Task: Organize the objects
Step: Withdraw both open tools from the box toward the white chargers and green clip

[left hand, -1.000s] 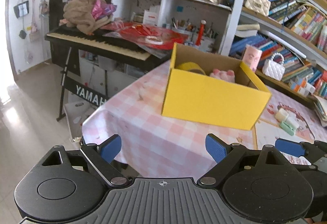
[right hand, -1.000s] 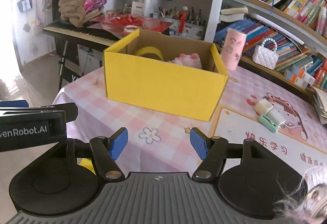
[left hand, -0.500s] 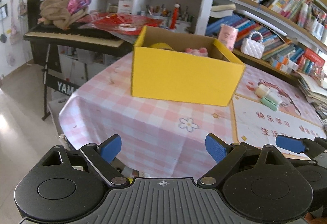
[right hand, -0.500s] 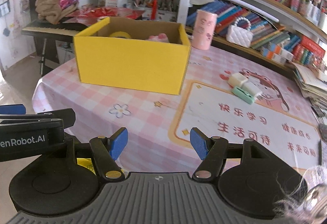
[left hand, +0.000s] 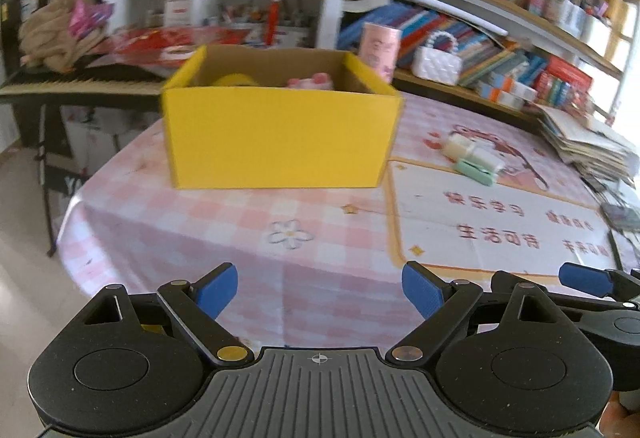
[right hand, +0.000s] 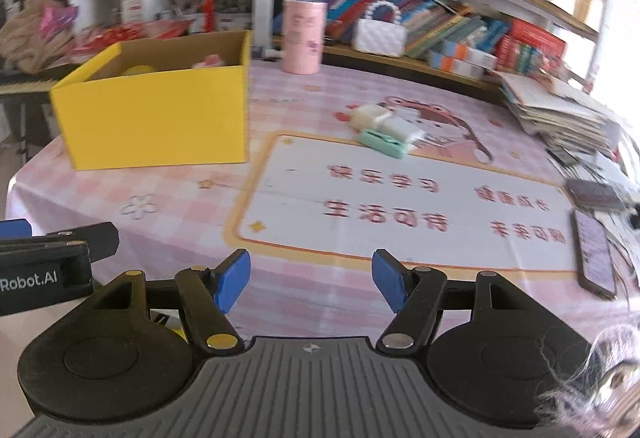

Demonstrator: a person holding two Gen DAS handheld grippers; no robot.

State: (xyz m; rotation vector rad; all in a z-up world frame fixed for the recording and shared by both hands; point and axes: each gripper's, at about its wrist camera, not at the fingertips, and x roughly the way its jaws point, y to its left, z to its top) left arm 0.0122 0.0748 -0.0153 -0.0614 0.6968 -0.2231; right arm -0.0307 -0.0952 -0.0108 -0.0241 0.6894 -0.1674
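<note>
Left hand-held gripper [left hand: 319, 288] wide open, empty. Right hand-held gripper [right hand: 311, 280] partly open, empty. Small cream/white/green boxes [right hand: 384, 130] clustered on surface [right hand: 312, 238], right of yellow carton [right hand: 156, 106]. Likely light, rigid; pinch across short sides.

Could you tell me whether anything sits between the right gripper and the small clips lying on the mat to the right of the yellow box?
Nothing visible does. Between the open, empty right gripper and the clips lies only the flat printed mat. The yellow box stands off to their left, and the phone lies far right.
</note>
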